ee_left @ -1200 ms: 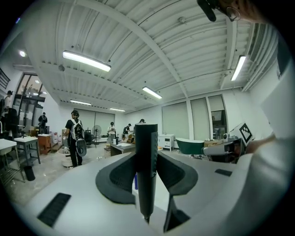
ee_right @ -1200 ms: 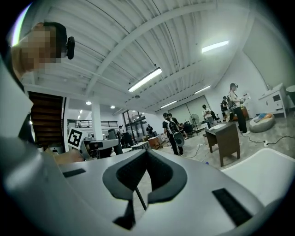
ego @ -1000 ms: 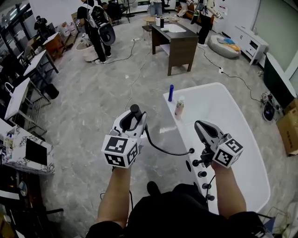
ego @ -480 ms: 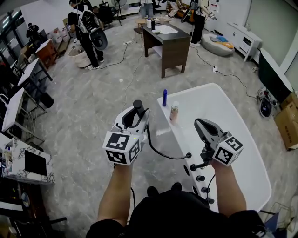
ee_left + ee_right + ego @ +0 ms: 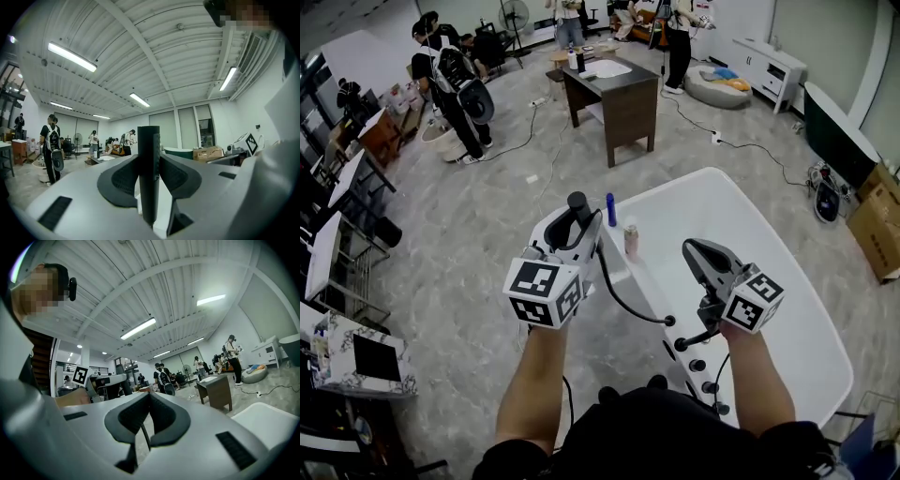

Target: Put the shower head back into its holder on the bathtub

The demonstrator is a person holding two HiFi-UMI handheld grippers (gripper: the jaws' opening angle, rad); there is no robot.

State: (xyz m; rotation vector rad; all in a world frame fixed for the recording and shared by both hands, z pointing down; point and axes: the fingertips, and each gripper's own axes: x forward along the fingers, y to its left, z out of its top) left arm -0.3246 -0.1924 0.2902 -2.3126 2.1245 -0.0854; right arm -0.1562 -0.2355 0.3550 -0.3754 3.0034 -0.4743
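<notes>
My left gripper (image 5: 572, 225) is shut on the black shower head (image 5: 577, 208), which stands upright between its pads over the left rim of the white bathtub (image 5: 750, 183). In the left gripper view the shower head's handle (image 5: 149, 173) fills the gap between the pads. Its black hose (image 5: 623, 302) loops down to the tub's near rim beside a row of black taps (image 5: 698, 364). My right gripper (image 5: 692, 249) hovers over the tub's near end with its pads (image 5: 149, 397) touching and nothing held. I cannot make out the holder.
A blue bottle (image 5: 611, 208) and a pale bottle (image 5: 630, 239) stand on the tub's far left rim. A dark desk (image 5: 614, 89) stands beyond on the grey floor. People (image 5: 450, 80) stand at the back. Racks and tables line the left side.
Both grippers have moved forward a little along the tub. The left has also risen slightly with the shower head still held. The jaws look the same.
</notes>
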